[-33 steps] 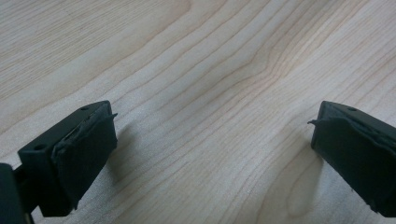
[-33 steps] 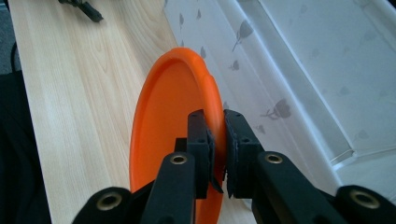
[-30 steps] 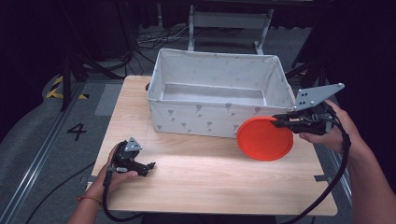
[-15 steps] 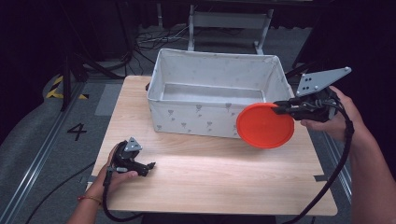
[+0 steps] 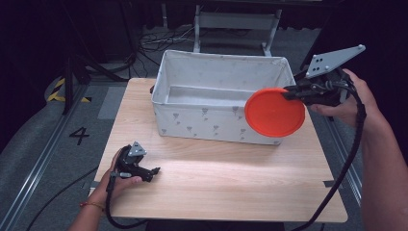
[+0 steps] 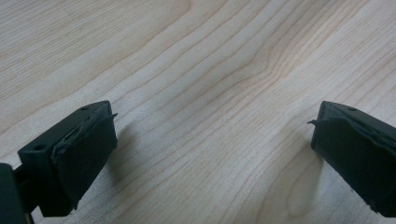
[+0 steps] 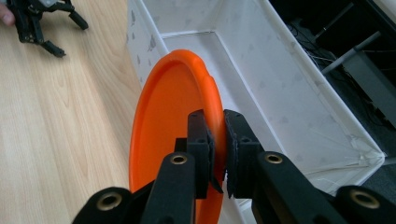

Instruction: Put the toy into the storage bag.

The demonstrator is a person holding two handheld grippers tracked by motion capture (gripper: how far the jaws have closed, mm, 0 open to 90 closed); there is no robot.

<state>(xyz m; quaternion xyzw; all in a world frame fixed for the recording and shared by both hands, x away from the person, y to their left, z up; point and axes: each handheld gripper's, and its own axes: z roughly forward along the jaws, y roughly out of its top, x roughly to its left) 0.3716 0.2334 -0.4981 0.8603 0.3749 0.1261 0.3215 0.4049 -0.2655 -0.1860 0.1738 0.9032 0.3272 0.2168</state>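
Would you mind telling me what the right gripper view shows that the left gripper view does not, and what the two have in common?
The right gripper view alone gives the right gripper clamped on the rim of the orange plate, held on edge beside the white fabric bin, with the left gripper resting far off on the table. The left gripper view alone gives that left gripper's jaws spread wide over bare wood, with nothing between them. Both share the light wooden table.
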